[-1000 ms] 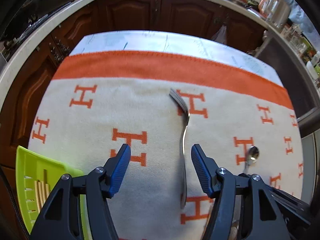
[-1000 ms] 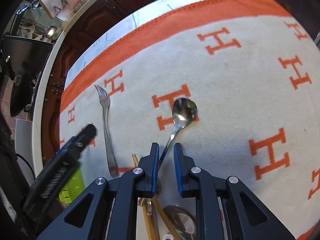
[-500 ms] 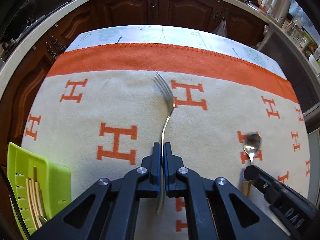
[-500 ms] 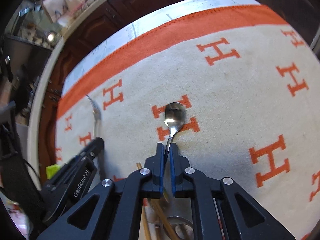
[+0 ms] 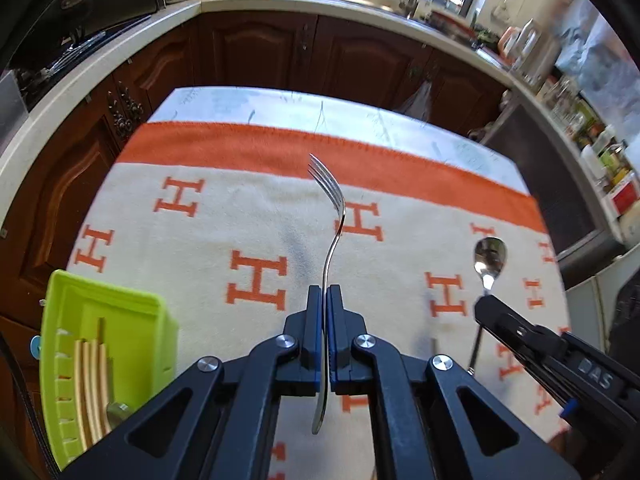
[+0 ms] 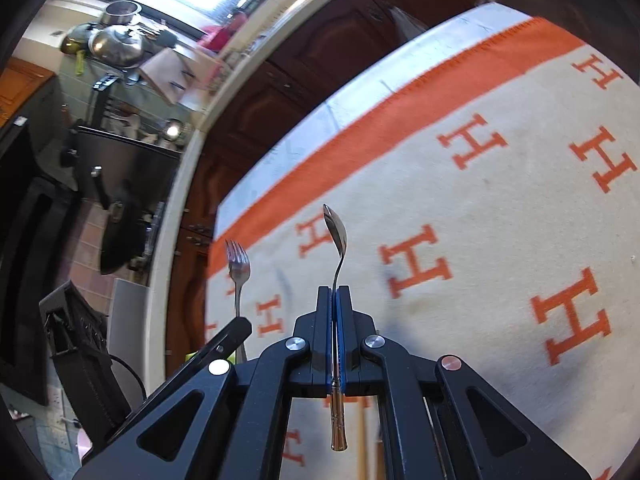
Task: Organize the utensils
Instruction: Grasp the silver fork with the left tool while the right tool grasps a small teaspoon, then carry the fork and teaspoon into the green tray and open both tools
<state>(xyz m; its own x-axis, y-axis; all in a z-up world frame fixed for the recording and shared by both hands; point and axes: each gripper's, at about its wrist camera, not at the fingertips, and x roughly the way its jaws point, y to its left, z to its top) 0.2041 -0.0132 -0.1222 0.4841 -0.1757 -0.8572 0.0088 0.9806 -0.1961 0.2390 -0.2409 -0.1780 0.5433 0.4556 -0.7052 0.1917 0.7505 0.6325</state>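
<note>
My left gripper (image 5: 324, 292) is shut on the handle of a silver fork (image 5: 330, 200), which is lifted off the cream and orange cloth (image 5: 224, 208), tines pointing away. My right gripper (image 6: 334, 294) is shut on the handle of a silver spoon (image 6: 337, 232), also raised, bowl edge-on. In the left wrist view the spoon (image 5: 489, 256) and the right gripper (image 5: 486, 304) show at the right. In the right wrist view the fork (image 6: 238, 268) and the left gripper (image 6: 238, 326) show at the left. A lime green utensil tray (image 5: 160, 320) at lower left holds pale chopsticks (image 5: 92, 384).
The table sits in front of dark wooden cabinets (image 5: 280, 48) under a white counter. Wooden chopsticks (image 6: 362, 436) lie on the cloth below the right gripper. Pots (image 6: 116, 44) stand on a stove at upper left in the right wrist view.
Both grippers closed, the left on the fork, the right on the spoon. Both then rose with their utensils off the cloth, and the views tilted up toward the kitchen.
</note>
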